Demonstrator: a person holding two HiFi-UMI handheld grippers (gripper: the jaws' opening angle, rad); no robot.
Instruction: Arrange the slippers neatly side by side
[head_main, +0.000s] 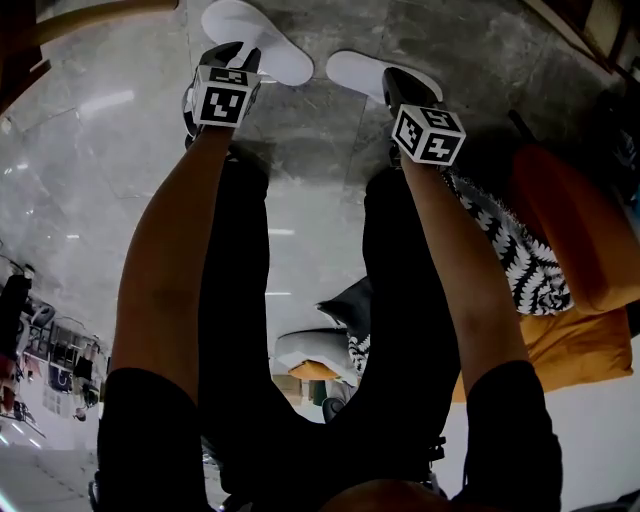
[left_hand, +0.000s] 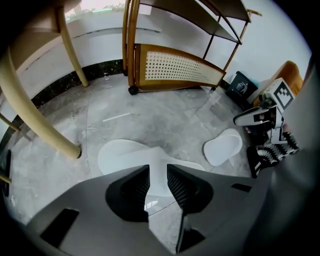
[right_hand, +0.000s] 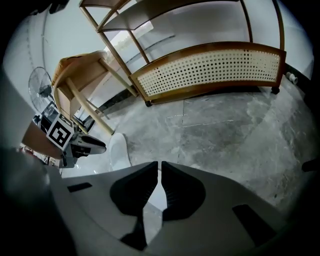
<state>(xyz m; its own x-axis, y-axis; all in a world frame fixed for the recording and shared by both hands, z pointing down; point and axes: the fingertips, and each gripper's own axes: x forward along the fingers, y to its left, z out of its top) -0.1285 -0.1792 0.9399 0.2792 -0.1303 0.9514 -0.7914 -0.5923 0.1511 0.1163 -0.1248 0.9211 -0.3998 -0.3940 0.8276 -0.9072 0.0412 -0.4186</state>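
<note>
Two white slippers lie on the grey marble floor. In the head view the left slipper (head_main: 258, 38) is at the top and the right slipper (head_main: 362, 73) beside it, a small gap apart. My left gripper (head_main: 232, 58) points steeply down over the left slipper's near end. In the left gripper view it (left_hand: 157, 170) stands open, the left slipper (left_hand: 125, 155) lying under and between its jaws. The right slipper (left_hand: 222, 147) lies to the right. My right gripper (right_hand: 159, 165) is shut, with thin white slipper material (right_hand: 155, 197) in its gap.
A wooden rack with a cane panel (left_hand: 175, 67) stands behind the slippers, with pale wooden furniture legs (left_hand: 35, 120) at the left. An orange cushion (head_main: 575, 230) and black-and-white patterned cloth (head_main: 515, 250) lie at the right. A fan (right_hand: 39, 82) stands far left.
</note>
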